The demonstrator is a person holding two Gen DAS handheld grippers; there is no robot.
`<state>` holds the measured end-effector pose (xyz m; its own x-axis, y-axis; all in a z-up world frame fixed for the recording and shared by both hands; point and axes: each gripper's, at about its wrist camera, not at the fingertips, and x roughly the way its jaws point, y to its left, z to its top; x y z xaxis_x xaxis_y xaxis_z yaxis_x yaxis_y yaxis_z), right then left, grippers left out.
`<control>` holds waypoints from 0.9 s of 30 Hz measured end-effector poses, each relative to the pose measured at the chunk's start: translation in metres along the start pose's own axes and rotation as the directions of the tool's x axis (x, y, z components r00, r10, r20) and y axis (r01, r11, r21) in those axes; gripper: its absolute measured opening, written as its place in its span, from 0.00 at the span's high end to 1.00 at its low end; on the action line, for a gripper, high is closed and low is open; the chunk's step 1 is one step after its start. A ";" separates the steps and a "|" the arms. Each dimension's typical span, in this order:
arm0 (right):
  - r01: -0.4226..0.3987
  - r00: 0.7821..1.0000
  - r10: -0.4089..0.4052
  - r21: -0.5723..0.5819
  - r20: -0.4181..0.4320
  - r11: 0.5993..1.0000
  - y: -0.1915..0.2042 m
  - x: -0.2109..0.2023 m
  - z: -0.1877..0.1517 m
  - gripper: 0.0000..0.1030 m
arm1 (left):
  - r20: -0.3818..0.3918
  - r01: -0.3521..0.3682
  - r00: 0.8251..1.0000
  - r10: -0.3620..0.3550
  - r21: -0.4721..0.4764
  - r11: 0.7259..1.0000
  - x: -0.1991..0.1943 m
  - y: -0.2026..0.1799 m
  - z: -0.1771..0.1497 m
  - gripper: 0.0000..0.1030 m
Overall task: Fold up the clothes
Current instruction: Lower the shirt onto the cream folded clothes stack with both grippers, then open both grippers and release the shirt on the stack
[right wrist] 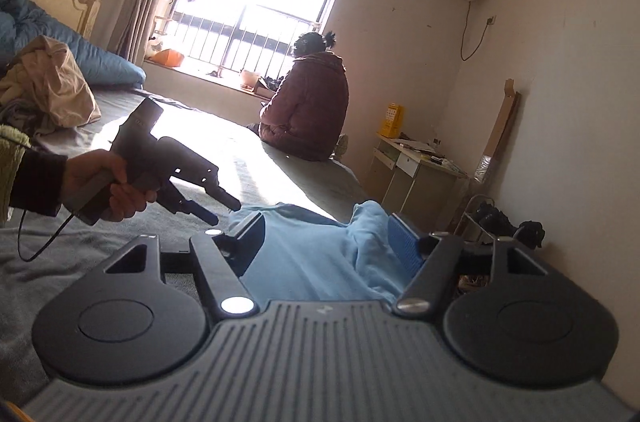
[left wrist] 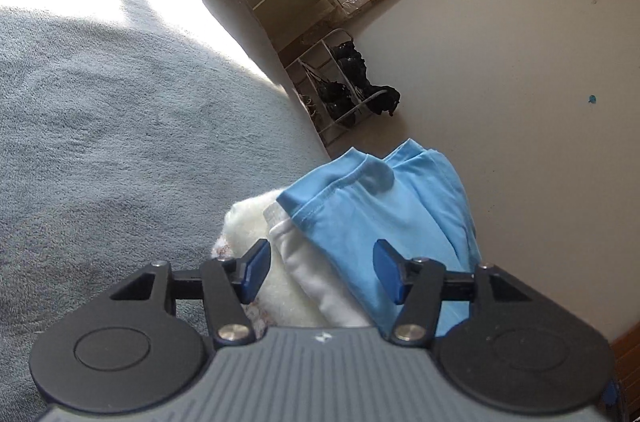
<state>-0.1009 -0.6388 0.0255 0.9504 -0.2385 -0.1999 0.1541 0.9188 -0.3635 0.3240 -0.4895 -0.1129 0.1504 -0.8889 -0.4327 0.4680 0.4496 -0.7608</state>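
From the left wrist, the left gripper point(left wrist: 318, 272) tilts down over a gray blanket point(left wrist: 100, 142), its jaws open and pressing on nothing, while a folded blue shirt point(left wrist: 384, 218) lies on white clothes point(left wrist: 296, 274) between and beyond the fingers, with a wire rack point(left wrist: 340, 82) holding dark shoes at 12 o'clock. From the right wrist, the right gripper point(right wrist: 328, 242) points nearly level with open jaws, the blue shirt point(right wrist: 316, 246) lying loose between its fingers. At 9 o'clock a hand point(right wrist: 102, 182) holds the left gripper point(right wrist: 224, 210), jaws apart, above the blanket point(right wrist: 80, 250).
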 end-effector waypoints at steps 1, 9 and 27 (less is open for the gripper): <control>-0.010 1.000 0.009 -0.051 -0.019 0.999 0.012 0.001 -0.006 0.39 | -0.012 -0.007 1.000 0.007 -0.013 1.000 0.005 0.002 -0.002 0.46; -0.027 0.991 -0.011 -0.273 -0.135 0.962 0.057 0.027 -0.038 0.67 | -0.021 -0.031 0.999 0.030 -0.049 0.998 0.021 0.003 -0.001 0.54; -0.028 0.990 -0.003 -0.214 -0.142 0.976 0.078 0.019 -0.023 0.96 | 0.017 -0.062 0.998 0.061 0.055 0.997 0.025 -0.017 0.006 0.83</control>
<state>-0.0767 -0.5787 -0.0273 0.9018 -0.2837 -0.3259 0.0664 0.8363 -0.5443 0.3250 -0.5199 -0.1074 0.1936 -0.8611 -0.4701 0.5049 0.4983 -0.7048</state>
